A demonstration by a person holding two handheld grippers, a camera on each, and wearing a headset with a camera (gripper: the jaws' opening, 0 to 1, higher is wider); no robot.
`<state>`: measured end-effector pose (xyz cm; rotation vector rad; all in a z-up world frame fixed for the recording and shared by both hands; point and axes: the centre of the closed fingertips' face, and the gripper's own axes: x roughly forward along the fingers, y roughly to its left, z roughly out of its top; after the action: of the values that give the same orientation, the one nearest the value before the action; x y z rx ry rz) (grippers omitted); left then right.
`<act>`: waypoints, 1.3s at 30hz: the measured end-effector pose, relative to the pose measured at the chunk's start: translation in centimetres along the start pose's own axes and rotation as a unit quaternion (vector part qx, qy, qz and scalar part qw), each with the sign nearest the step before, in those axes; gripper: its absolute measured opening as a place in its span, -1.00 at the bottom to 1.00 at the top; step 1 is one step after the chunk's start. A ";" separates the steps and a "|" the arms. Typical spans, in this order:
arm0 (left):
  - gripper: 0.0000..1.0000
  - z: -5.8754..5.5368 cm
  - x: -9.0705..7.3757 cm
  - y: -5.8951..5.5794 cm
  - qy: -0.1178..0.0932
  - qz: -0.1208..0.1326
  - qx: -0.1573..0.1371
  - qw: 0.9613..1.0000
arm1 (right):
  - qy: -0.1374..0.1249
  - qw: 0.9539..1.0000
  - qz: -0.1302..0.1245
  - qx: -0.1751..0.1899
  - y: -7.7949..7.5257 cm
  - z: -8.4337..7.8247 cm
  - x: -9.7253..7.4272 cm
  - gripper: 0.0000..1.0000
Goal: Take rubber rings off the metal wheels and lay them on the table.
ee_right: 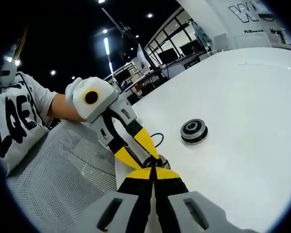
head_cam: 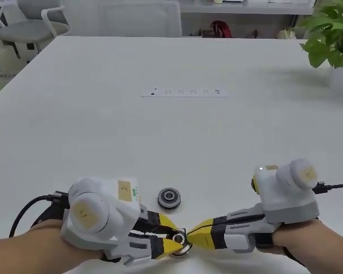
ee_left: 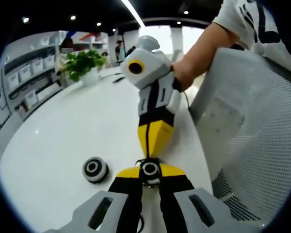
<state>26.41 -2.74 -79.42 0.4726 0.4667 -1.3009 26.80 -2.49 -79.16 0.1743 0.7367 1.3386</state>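
Ring pull on held wheel, second wheel waiting

Held metal wheel (ee_left: 149,169) sits at the near edge of the bench (head_cam: 188,131), lifted just off it between both tools. Left tongs (head_cam: 171,244) are closed on the wheel, one jaw on each side of its body. I read that as the anchor grip, so the wheel can't spin or slide while the other side pulls. The rubber ring (ee_left: 149,161) looks like the dark band around its rim, and it's on the wheel, not off.

Right tongs (ee_right: 155,171) come in head-on from the opposite side, jaws pressed together with the tips right at the wheel's rim. My guess is they are nipping the ring's edge to peel it. It's too small to tell whether rubber is actually between them. The facing approach makes sense, since a pull straight back would drag the ring off against the left hold.

Spare wheel (head_cam: 169,198) lies flat on the bench just beyond the tongs, apart from both, dark band in place. It looks parked close so it can be grabbed next.

I judge it as early in the task, first ring mid-removal. The risk is the ring slipping from a thin pinch.

Farther out there is a socket strip (head_cam: 186,92) set in the bench and a plant (head_cam: 331,34) at the far right corner
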 end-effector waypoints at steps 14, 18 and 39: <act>-0.76 0.0 0.0 0.0 -0.003 0.002 -0.003 1.000 | -0.002 0.999 0.026 -0.019 1.4 0.4 0.6 -1.00; -0.76 0.1 0.0 0.0 -0.005 0.003 -0.003 1.000 | -0.006 1.000 0.018 -0.022 1.0 0.5 0.3 -1.00; -0.53 0.7 -0.7 -0.6 -0.020 -0.020 -0.002 1.000 | -0.013 1.000 0.003 -0.015 0.1 0.6 -0.3 -1.00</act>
<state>25.75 -2.73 -78.50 0.4351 0.4483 -1.3442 27.06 -2.52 -78.51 0.1705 0.6950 1.3507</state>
